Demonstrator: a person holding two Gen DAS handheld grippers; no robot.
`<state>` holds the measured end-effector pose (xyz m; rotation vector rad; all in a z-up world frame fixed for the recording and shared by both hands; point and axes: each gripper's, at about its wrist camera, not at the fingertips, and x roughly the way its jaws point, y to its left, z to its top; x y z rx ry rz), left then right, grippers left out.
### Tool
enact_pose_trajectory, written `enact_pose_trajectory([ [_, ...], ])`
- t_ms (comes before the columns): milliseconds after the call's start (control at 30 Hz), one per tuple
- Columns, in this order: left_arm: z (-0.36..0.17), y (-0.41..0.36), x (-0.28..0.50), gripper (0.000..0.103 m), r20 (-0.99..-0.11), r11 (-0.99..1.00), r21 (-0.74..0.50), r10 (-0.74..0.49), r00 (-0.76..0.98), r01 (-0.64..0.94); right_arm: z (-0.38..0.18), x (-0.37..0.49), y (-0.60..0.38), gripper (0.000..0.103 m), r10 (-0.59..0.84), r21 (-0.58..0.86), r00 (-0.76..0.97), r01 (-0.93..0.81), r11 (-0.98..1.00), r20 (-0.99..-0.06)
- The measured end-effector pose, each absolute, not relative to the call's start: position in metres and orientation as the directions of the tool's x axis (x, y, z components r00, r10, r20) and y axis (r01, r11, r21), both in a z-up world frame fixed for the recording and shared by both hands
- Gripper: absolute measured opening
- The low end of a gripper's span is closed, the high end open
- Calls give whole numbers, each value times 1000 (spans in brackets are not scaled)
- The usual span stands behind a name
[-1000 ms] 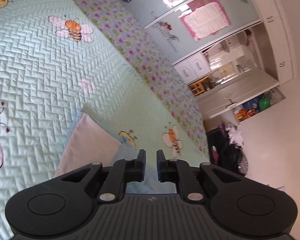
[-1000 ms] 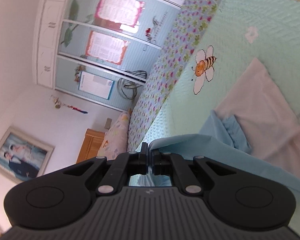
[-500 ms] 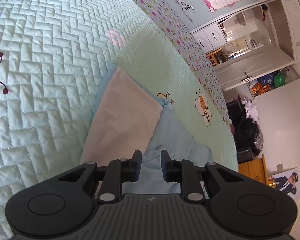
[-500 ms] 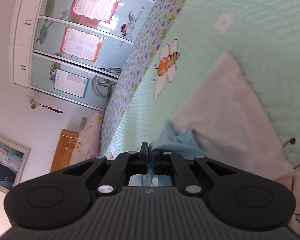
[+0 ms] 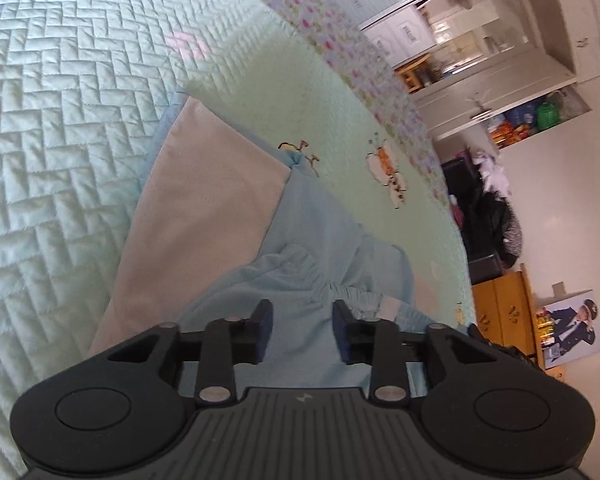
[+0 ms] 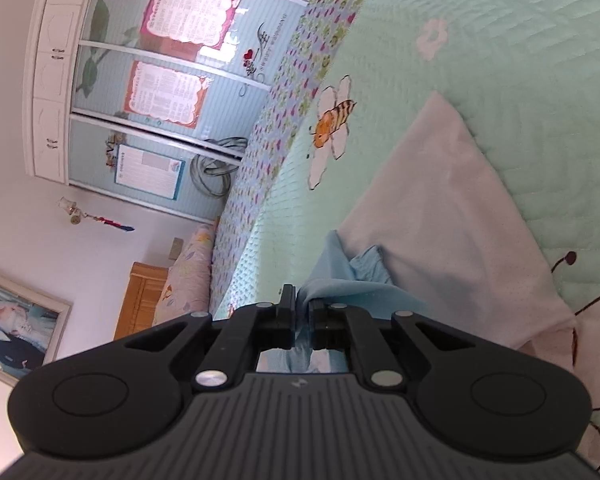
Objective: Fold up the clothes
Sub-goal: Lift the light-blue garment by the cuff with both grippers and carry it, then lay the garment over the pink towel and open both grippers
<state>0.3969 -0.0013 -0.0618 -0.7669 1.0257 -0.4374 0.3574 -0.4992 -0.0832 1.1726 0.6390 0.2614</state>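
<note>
Left wrist view showed left tongs (image 5: 302,330) spread w/ nothing held, above the blue garment (image 5: 300,264) lying rumpled over a pink cloth (image 5: 204,216) on the bed (image 5: 60,120), while right tongs (image 6: 302,316) pinched its edge; a thin pinch could slip, undoing the fold.

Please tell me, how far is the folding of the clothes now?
About midway, it seems. Done: the garment lies on the quilt with its pale panel flat. In hand: the right gripper is shut on a blue fabric edge; the left gripper is open above the gathered waistband, holding nothing. Left: the blue part is bunched and needs smoothing and further folds.
</note>
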Motion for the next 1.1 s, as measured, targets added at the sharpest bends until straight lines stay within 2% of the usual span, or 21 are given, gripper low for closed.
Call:
enact_pose_trajectory([
  [33,-61,-4,404,46,-604,665,-746,-654,454,-35,-83,358,-498,9,513,916,796,124,382,-322],
  [100,-60,-10,414,66,-633,692,-721,-637,439,-36,-84,360,-496,9,523,921,797,105,374,-303],
  [300,-52,-27,430,74,-738,823,-567,-523,427,29,-98,360,-492,9,555,938,787,86,337,-271],
  [433,-47,-39,441,74,-795,892,-446,-434,425,76,-101,360,-491,9,559,937,786,68,343,-262],
  [533,-42,-53,442,73,-848,949,-270,-315,426,164,-105,360,-492,9,560,940,792,51,337,-244],
  [633,-36,-54,441,73,-848,952,-248,-302,435,179,-111,360,-494,9,567,953,797,38,300,-210],
  [667,-34,-54,440,73,-846,952,-245,-303,439,185,-114,360,-495,12,569,959,799,34,280,-194],
  [733,-32,-57,438,73,-847,954,-220,-290,445,202,-120,357,-500,27,554,969,817,20,245,-157],
  [767,-32,-58,437,73,-850,956,-202,-278,447,212,-123,355,-504,37,536,971,832,14,240,-144],
  [933,-30,-65,431,73,-838,951,-183,-284,466,251,-133,351,-519,40,487,978,866,13,206,-114],
  [1100,-28,-69,409,73,-824,947,-155,-281,492,282,-134,357,-534,47,490,992,868,28,121,-84],
])
